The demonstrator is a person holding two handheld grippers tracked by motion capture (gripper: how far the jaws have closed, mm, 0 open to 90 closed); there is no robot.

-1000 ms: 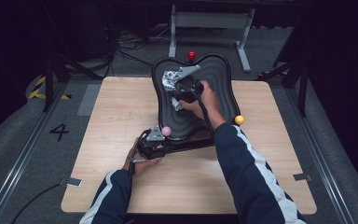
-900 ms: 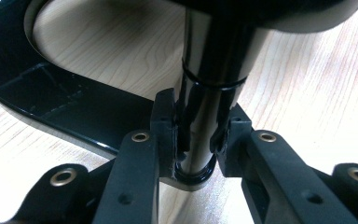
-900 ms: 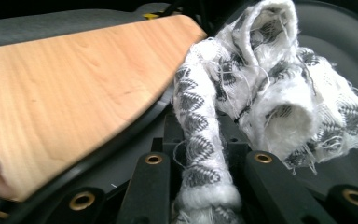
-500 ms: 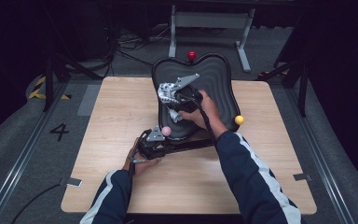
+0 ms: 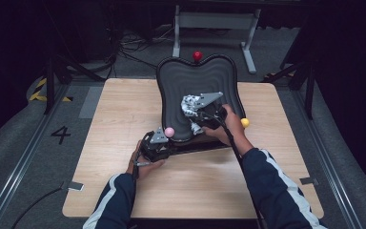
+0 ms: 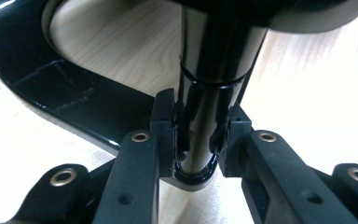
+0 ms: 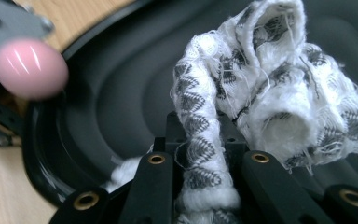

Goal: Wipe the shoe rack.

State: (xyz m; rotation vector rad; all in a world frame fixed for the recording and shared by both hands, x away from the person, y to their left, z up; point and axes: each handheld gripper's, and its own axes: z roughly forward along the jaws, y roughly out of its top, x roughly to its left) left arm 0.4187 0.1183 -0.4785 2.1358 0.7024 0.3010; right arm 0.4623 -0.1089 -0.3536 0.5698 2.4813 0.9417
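We are noting the wiping step under way. L gripper (image 6: 193,140) is clenching the black post (image 6: 214,93) of the chair-seat stand, steadying it low at the near-left of the seat (image 5: 209,78). R gripper (image 7: 205,154) is clamping a patterned white cloth (image 7: 270,79); its jaws have just been closing further on it, fabric bunched between them. In the high view the cloth (image 5: 190,102) is lying against the ribbed black seat face, lower-middle, w/ R gripper (image 5: 201,113) pressing it there.

Next move, in our judgement: sweeping the cloth along the ribs while the L hold is staying firm.

Clearance: the seat's raised rim is close below the cloth; the pink ball (image 5: 169,131) is sitting just beside the rim, near-left. The bench (image 5: 119,109) is offering open room to the left; the yellow ball (image 5: 245,122) is crowding the R wrist.
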